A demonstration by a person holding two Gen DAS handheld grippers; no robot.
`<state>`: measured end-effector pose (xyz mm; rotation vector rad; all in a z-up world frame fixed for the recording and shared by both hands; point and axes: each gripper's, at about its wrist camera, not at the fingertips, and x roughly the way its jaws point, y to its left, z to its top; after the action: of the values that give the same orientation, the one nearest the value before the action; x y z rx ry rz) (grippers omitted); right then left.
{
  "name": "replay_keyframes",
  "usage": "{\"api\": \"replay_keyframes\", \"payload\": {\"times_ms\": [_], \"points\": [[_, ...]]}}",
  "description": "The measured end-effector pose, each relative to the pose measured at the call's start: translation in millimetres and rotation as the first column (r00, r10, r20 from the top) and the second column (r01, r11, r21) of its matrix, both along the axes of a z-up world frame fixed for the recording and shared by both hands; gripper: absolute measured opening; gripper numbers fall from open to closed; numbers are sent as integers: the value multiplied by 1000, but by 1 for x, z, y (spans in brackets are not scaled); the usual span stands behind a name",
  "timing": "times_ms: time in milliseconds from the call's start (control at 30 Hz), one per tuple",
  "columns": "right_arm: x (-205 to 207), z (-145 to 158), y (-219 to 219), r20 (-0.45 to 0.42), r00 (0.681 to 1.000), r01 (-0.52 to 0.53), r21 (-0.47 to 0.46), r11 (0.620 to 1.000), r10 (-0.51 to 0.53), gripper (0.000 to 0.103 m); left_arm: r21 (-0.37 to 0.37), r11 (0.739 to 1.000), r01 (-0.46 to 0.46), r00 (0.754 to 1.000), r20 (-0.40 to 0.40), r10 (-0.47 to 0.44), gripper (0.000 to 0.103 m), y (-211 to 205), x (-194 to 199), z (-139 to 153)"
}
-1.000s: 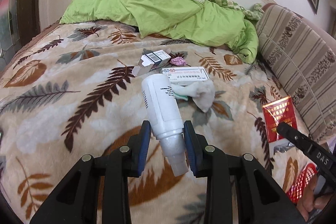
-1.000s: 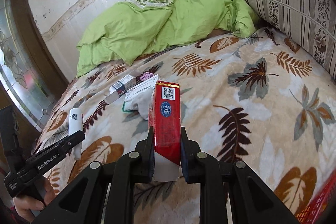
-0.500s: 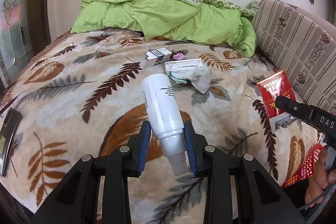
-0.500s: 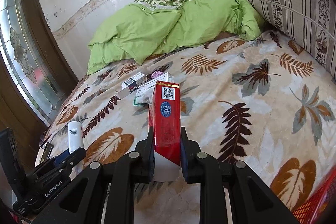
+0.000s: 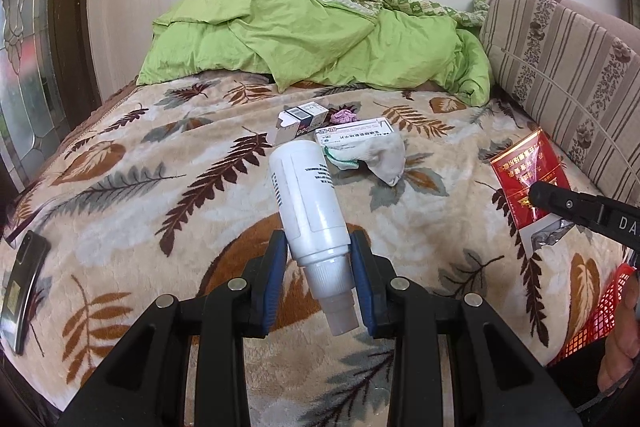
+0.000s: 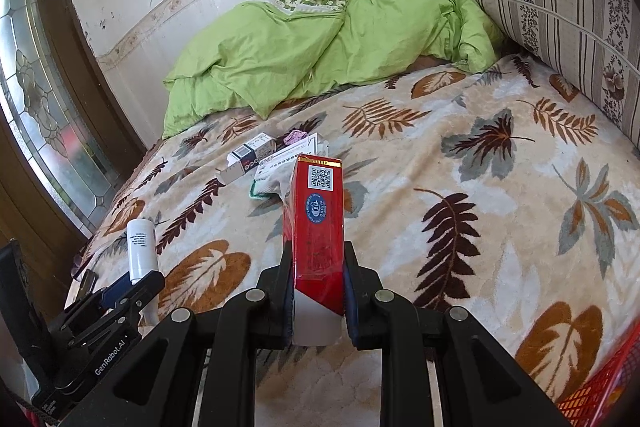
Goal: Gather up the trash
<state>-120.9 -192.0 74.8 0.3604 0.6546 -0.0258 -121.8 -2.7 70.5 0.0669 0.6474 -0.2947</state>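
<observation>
White plastic spray bottle (image 5: pixel 306 197) is clamped between the pads of the left tool (image 5: pixel 318 281), nozzle end toward the camera, body tilted forward over the bed (image 5: pixel 120 187). Red cigarette pack (image 6: pixel 318 223) stands upright, clamped in the right tool (image 6: pixel 316 293). Ahead of both tools lie a small carton (image 5: pixel 300 121), a flat medicine box (image 5: pixel 352 135), a crumpled cloth (image 5: pixel 380 157) and a pink scrap (image 5: pixel 344 115), close together. Red mesh basket (image 6: pixel 600 391) sits right of the right tool.
</observation>
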Motion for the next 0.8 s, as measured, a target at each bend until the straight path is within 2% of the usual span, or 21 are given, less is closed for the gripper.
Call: {"api": "replay_keyframes", "payload": {"times_ms": [800], "points": [[2,-2,0,-5,1000,-4,7,1000,4,21,19,1000,6,1000,12,-7,31,0,2,1]]}}
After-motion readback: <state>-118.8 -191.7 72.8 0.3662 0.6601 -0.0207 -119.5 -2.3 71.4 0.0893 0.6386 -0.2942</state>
